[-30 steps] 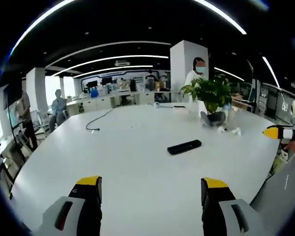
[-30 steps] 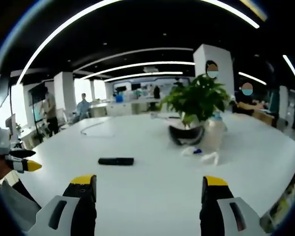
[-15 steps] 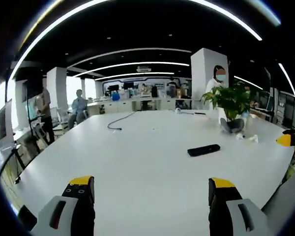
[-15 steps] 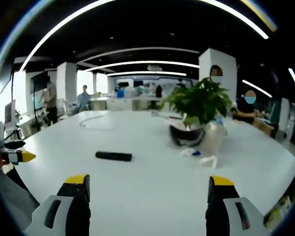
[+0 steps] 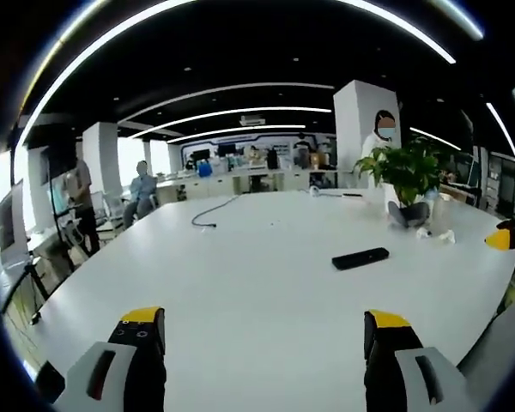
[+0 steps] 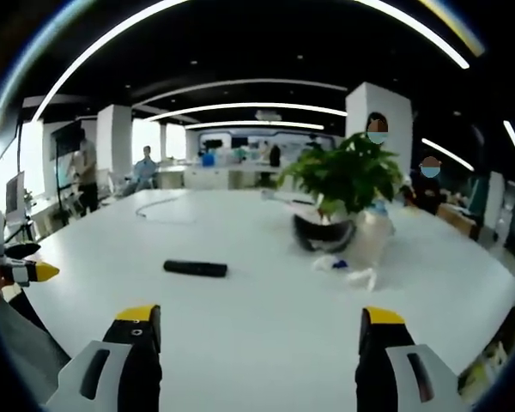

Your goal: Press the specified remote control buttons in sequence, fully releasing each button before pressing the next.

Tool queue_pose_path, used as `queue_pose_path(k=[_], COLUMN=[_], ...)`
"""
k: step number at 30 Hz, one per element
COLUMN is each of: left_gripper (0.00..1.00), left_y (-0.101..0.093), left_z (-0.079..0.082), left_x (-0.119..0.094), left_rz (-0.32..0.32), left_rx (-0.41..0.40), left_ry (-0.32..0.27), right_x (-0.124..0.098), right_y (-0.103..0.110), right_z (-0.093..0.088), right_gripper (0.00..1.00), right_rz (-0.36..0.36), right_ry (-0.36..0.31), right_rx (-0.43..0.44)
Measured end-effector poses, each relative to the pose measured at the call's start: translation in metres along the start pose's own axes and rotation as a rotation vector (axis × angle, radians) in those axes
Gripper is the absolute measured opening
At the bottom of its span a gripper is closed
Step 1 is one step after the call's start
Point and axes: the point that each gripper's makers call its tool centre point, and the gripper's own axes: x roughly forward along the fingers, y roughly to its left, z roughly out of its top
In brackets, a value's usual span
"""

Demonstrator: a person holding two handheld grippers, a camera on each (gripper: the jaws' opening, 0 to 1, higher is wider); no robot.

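Left gripper view first: the left gripper [image 5: 264, 330] has its two yellow-tipped jaws spread wide apart at the bottom, nothing between them, just bare white table [image 5: 240, 275] underneath. The remote [image 5: 360, 257] is a flat black bar lying on the table well ahead and off to the right of the jaws, not touching anything. Past it, further right, there's a potted plant [image 5: 405, 176] in a dark pot, with some small white bits beside it that are too blurry to call. A dark cable [image 5: 208, 211] snakes across the far side of the table. At the right edge you get the yellow tip of the right gripper [image 5: 501, 240] poking in, apart from the remote.

Right gripper view looks at the same table [image 6: 257, 292] from the other side. The right gripper [image 6: 259, 329] is also wide open and holding nothing. Here the remote [image 6: 195, 269] sits ahead and left of the jaws, lying flat. The plant [image 6: 339, 180] is much closer and bigger in this one, and you can make out a clear bottle [image 6: 376, 230] just beside its pot plus some crumpled white stuff [image 6: 348, 270] with a bit of blue in front, none of which is clear from the other side. The left gripper [image 6: 33, 272] shows at the left edge as a yellow tip. The cable [image 6: 159, 209] is a faint loop at the far side.

Both show people standing around in the office behind the table.
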Motion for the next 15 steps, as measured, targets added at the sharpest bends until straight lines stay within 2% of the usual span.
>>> queue_pose_path(k=[15], left_gripper=[0.98], left_y=[0.0018], left_z=[-0.0001], left_x=[0.0005], left_rz=[0.007], left_rx=[0.018], left_ry=[0.006], right_x=[0.0021], right_y=[0.0014], right_z=[-0.0024], right_gripper=[0.93], right_rz=[0.006], right_ry=[0.016], right_rx=[-0.008])
